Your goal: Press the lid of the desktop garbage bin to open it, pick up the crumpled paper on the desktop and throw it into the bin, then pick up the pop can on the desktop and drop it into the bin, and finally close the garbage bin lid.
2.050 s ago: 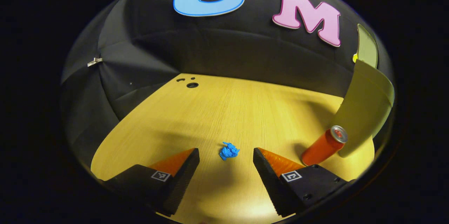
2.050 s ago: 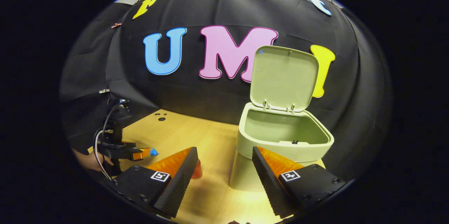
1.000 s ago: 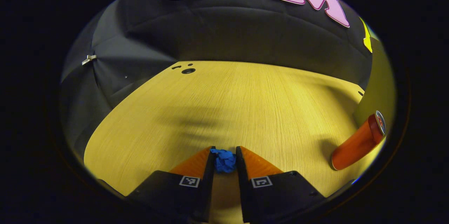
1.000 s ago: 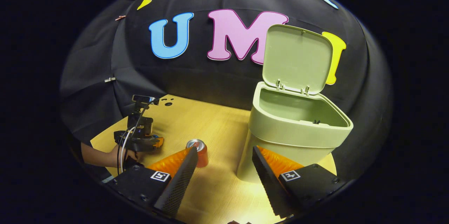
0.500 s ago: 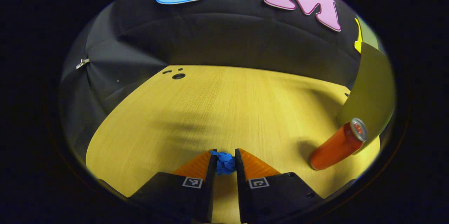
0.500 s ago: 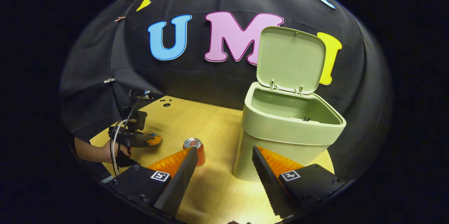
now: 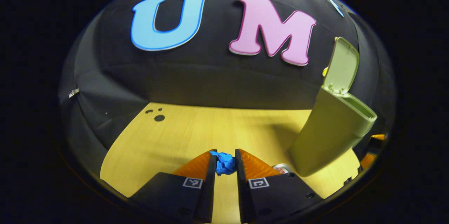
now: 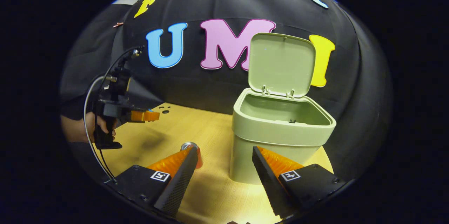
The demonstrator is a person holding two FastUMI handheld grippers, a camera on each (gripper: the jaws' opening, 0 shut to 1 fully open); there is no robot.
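The blue crumpled paper (image 7: pixel 225 165) is pinched between the fingers of my left gripper (image 7: pixel 224 153), held up off the wooden table (image 7: pixel 175 136). In the right gripper view that left gripper (image 8: pixel 150 116) hangs in a hand, well above the tabletop at the left. The pale green bin (image 8: pixel 280 140) stands with its lid (image 8: pixel 280 64) raised upright; it also appears at the right as the bin (image 7: pixel 329 133) in the left gripper view. The red pop can (image 8: pixel 191 148) stands upright left of the bin, partly behind my right finger. My right gripper (image 8: pixel 224 151) is open, low in front of the bin.
A person's hand (image 8: pixel 79 127) and a cable (image 8: pixel 89 112) are at the left edge. Small holes (image 7: pixel 158 117) mark the table's far left corner. The black cloth wall closes the back. The can's top (image 7: pixel 282 168) peeks beside my left gripper's right finger.
My left gripper shut on the blue paper, then rose off the table with it and turned toward the bin. The right gripper stayed open and barely shifted.
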